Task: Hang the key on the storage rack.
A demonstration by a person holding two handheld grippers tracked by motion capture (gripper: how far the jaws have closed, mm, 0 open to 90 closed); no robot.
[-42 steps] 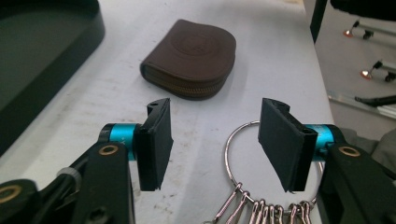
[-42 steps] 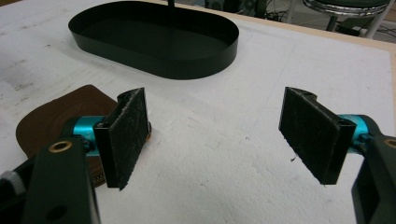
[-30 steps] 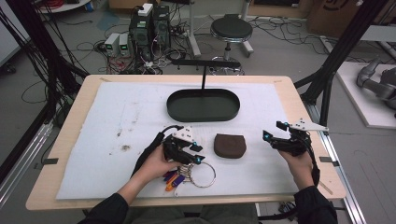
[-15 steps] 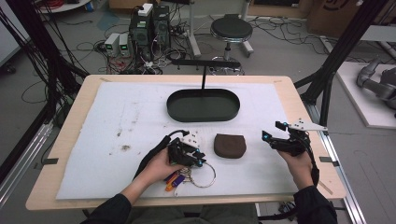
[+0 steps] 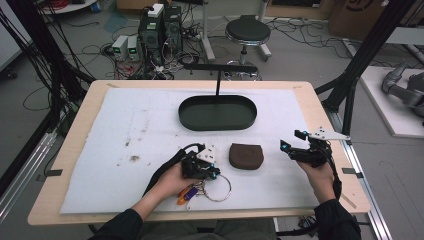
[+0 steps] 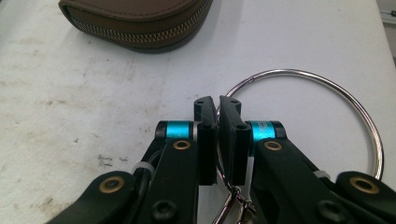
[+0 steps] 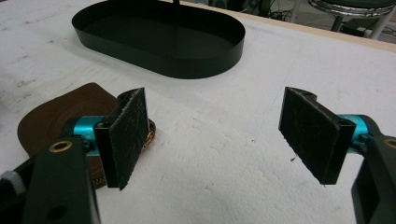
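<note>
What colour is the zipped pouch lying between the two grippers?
Brown, with a tan zigzag zipper edge; the pouch shows best in the left gripper view.

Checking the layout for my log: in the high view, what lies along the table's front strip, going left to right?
Left gripper, shut on the key ring → brown zip pouch → right gripper, open above the white mat.
</note>
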